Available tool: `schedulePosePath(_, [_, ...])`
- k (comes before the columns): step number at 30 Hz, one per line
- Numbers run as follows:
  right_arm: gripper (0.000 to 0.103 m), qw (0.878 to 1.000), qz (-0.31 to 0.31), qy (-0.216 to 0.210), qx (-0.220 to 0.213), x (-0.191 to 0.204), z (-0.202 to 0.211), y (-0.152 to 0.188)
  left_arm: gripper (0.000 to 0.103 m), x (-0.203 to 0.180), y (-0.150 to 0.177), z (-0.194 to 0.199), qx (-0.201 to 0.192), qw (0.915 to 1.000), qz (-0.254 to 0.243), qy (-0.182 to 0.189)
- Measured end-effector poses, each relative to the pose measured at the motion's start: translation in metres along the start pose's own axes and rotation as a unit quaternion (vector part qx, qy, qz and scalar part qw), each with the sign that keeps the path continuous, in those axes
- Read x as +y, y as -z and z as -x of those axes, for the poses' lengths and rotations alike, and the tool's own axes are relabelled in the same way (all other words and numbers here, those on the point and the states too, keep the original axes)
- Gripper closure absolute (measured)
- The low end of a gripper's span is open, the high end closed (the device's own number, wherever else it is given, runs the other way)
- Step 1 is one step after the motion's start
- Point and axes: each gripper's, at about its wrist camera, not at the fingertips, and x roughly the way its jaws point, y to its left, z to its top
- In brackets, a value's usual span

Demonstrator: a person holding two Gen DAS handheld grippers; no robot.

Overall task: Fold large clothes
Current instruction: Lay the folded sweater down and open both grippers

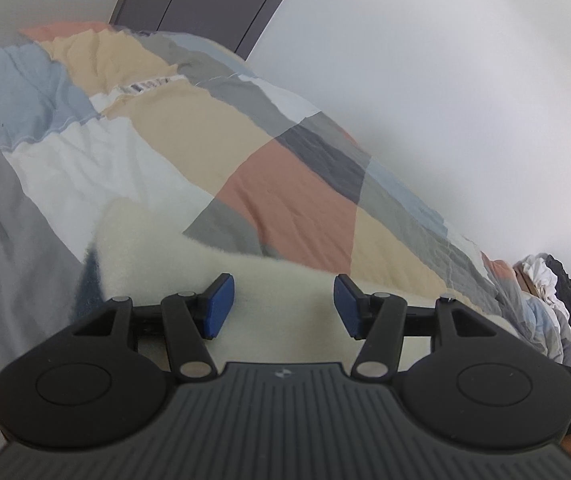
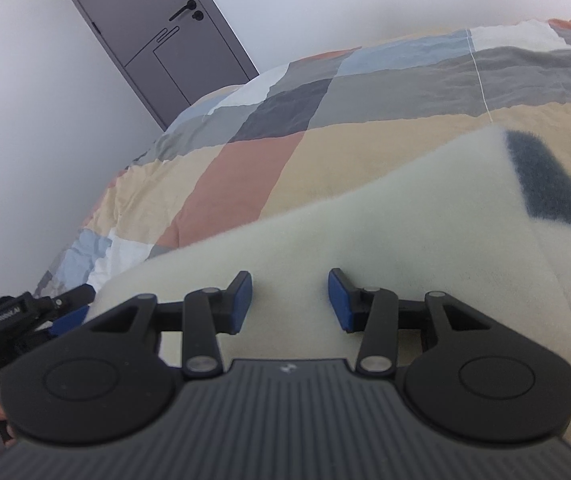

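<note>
We see a cream fleece garment lying on a bed covered by a patchwork duvet of peach, tan, grey, blue and white blocks. The garment sits at the near edge of the bed, right under both claws. In the right wrist view its far edge runs as a long slanted line, from low near the bed's left side up toward the right, so its long axis appears to lie along the near edge of the bed rather than toward the far wall. A dark navy patch marks the garment toward its right end. In the left wrist view the same cream fleece ends in a rounded corner, with a dark navy strip at its left margin.

Our left claw stands released, its blue pads well apart above the fleece, with nothing pinched between them. Our right claw is likewise released, blue pads apart over the cream surface; we cannot tell whether the pads touch the cloth below.

The left claw also shows at the lower left of the right wrist view, just beside the garment's left end. A grey door stands in the white wall beyond the bed. A heap of clothes lies at the bed's far right end.
</note>
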Motion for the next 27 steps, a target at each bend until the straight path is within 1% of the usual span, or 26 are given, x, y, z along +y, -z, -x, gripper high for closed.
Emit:
schedulePosePath(4, [0.058,0.999,0.036,0.019,-0.005,0.016,0.015,0.005,0.038,-0.009,0.003,0.022,-0.012,0.9999,-0.01,0.006])
schedulePosePath(8, [0.056,0.998,0.062,0.019,-0.007,0.027,0.031,0.014,0.037,-0.021,0.011,0.045,-0.018,0.999,-0.041,0.002])
schedulePosePath(13, [0.057,0.994,0.099,0.044,-0.018,0.033,0.049,0.021,0.037,-0.031,0.025,0.059,-0.006,0.9947,-0.098,-0.031])
schedulePosePath(15, [0.057,0.992,0.107,0.058,-0.021,0.033,0.052,0.021,0.037,-0.031,0.028,0.057,0.003,0.9932,-0.108,-0.044])
schedulePosePath(18, [0.057,0.989,0.116,0.085,-0.02,0.031,0.052,0.02,0.037,-0.028,0.029,0.05,0.013,0.9931,-0.104,-0.051])
schedulePosePath(20, [0.058,0.988,0.118,0.097,-0.01,0.028,0.047,0.02,0.037,-0.025,0.029,0.044,0.017,0.9934,-0.099,-0.054])
schedulePosePath(24, [0.058,0.989,0.111,0.097,0.006,0.022,0.032,0.018,0.037,-0.016,0.026,0.029,0.031,0.995,-0.078,-0.054])
schedulePosePath(27, [0.058,0.988,0.113,0.101,0.008,0.022,0.021,0.013,0.037,-0.014,0.022,0.013,0.036,0.9937,-0.088,-0.059])
